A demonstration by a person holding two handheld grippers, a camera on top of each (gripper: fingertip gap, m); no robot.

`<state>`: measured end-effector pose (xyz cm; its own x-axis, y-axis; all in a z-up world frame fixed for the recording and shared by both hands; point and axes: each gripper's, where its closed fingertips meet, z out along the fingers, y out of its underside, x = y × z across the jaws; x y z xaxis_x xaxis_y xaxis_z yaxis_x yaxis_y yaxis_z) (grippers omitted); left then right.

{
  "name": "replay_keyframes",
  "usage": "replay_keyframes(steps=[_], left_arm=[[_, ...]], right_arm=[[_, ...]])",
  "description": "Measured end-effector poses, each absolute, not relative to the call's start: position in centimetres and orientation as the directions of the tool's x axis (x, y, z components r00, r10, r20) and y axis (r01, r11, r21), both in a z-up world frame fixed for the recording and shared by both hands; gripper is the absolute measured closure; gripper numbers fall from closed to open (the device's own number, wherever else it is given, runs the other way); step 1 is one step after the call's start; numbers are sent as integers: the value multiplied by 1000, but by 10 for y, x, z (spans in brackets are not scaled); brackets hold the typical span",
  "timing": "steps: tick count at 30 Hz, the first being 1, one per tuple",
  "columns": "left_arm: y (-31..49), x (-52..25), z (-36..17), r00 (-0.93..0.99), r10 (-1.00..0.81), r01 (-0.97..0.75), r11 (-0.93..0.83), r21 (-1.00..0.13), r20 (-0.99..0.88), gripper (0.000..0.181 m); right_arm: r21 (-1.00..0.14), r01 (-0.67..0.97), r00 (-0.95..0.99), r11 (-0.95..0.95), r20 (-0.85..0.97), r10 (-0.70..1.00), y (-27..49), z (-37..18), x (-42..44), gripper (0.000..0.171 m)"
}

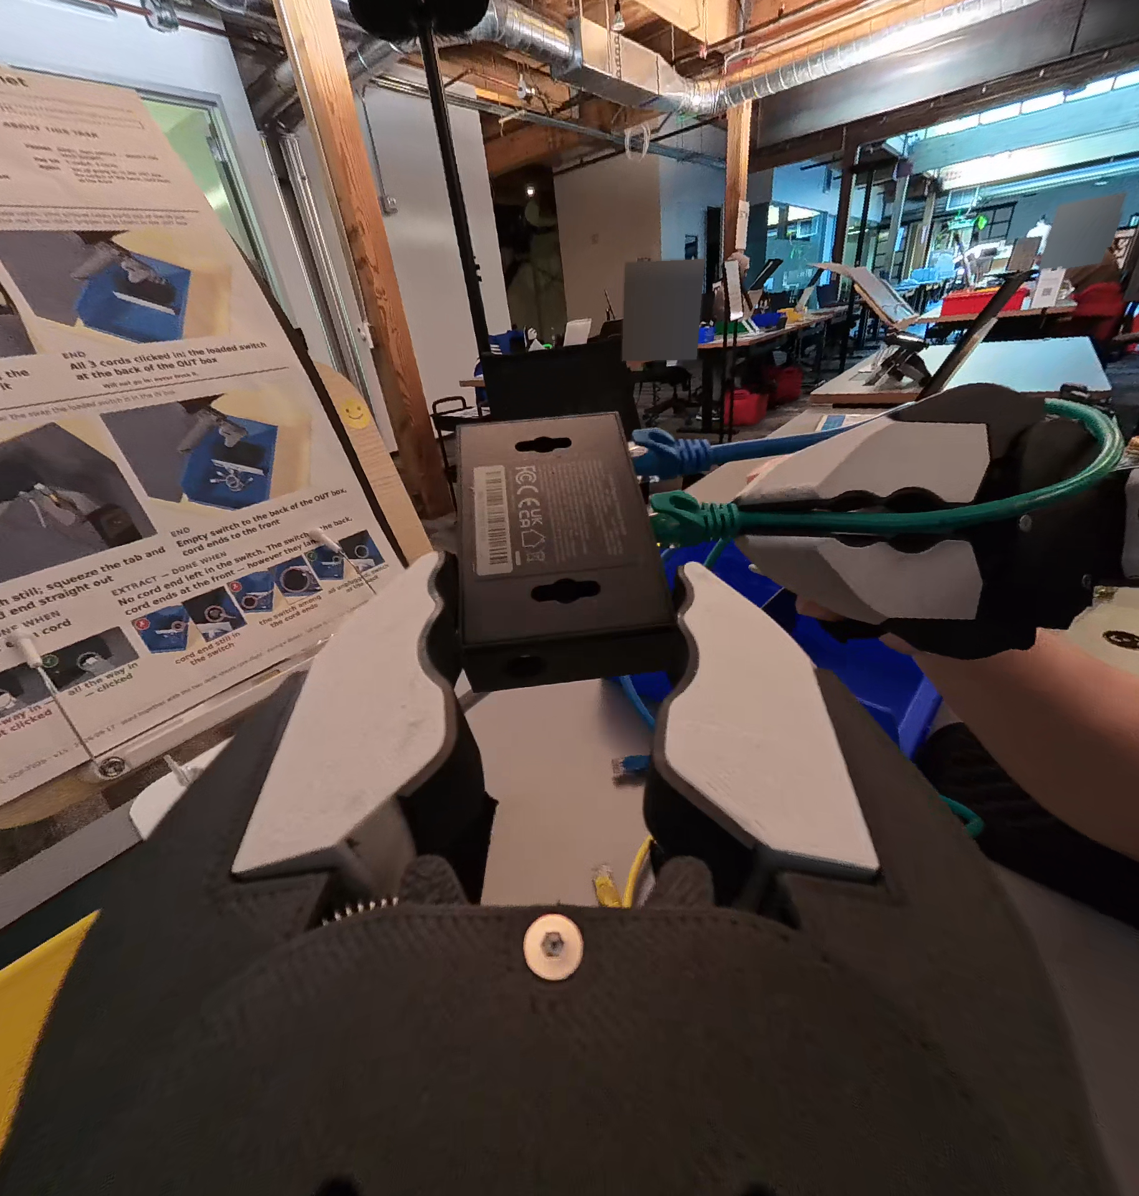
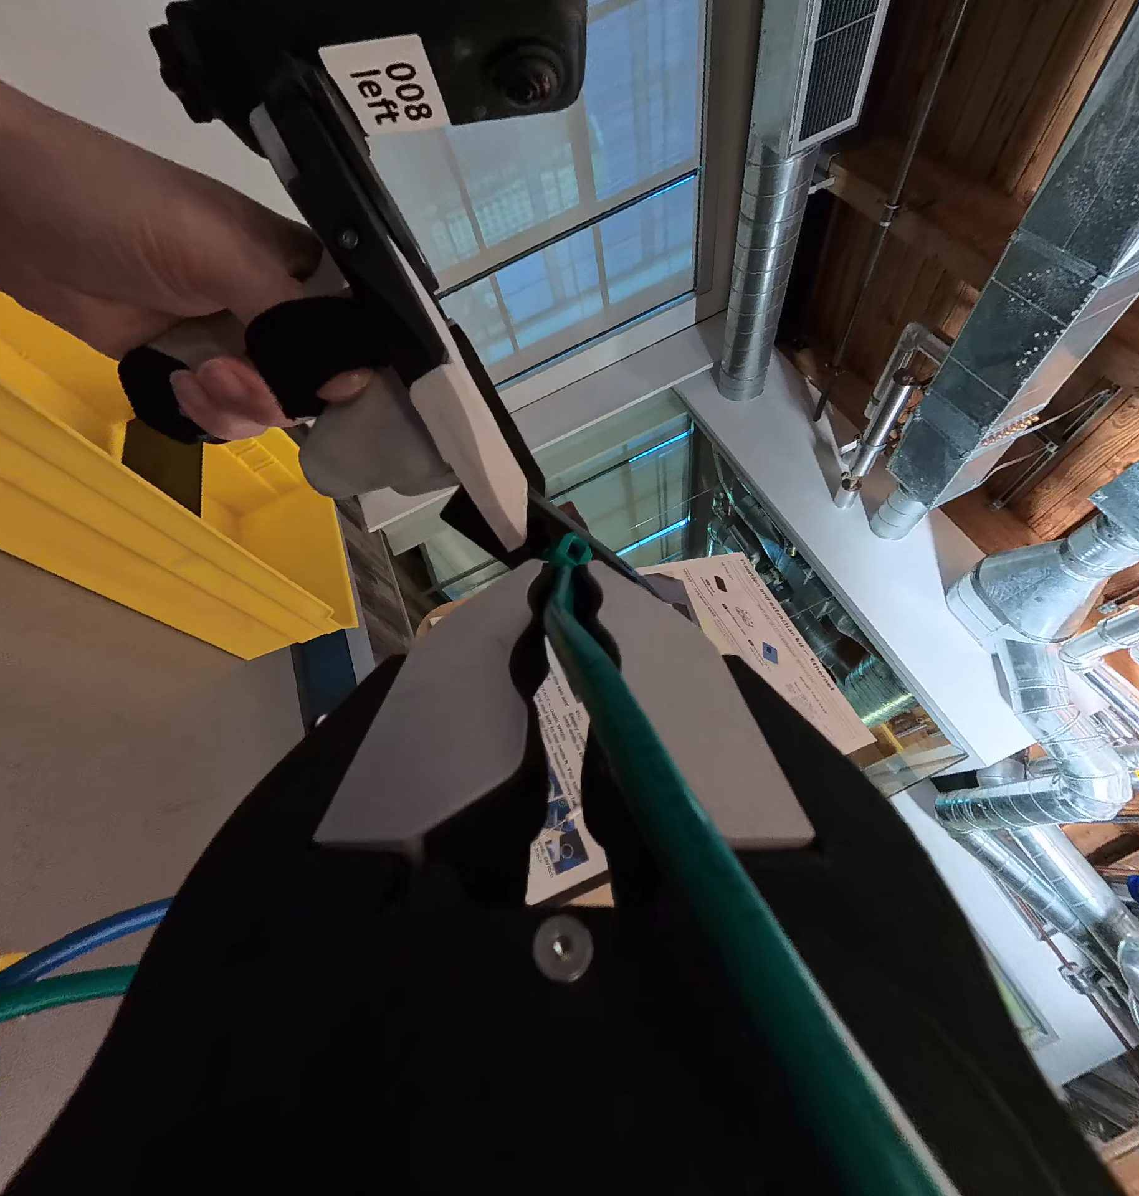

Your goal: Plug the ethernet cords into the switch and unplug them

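My left gripper is shut on a black switch and holds it in the air, underside with its sticker facing me. A blue cord is plugged into the switch's right side. My right gripper comes in from the right, shut on a green cord; its green plug sits at the switch's right edge. In the right wrist view the right gripper grips the green cord just behind the plug, which meets the edge-on switch held by the left gripper.
An instruction board stands at the left. A blue bin sits under the switch. A loose blue plug and a yellow plug lie on the grey table. A yellow bin is at the left in the right wrist view.
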<state>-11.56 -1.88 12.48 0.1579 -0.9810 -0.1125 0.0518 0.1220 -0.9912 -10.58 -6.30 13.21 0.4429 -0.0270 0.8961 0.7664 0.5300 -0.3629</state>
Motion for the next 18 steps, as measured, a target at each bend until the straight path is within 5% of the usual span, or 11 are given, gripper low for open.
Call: replay_keyframes(steps=[1, 5, 11, 14, 18], left_arm=[[-19, -116, 126, 160, -981, 58, 120, -991, -109, 119], [-6, -116, 123, 230, -969, -8, 86, -996, -85, 120], [50, -127, 91, 441, -897, -131, -31, -991, -31, 120], [86, -133, 50, 550, -835, -210, -148, -966, 8, 120], [110, -129, -13, 601, -796, -403, -222, -888, -74, 120]], right_arm=[[-369, 766, 447, 527, 894, -24, -62, 132, -105, 164], [-445, 761, 490, 471, 871, 30, -49, 127, -100, 162], [-797, 593, 636, 114, 551, 540, -16, 60, -92, 153], [-764, 621, 619, -174, 342, 707, -21, 7, -81, 158], [-713, 643, 549, -278, 176, 817, -43, -22, -77, 163]])
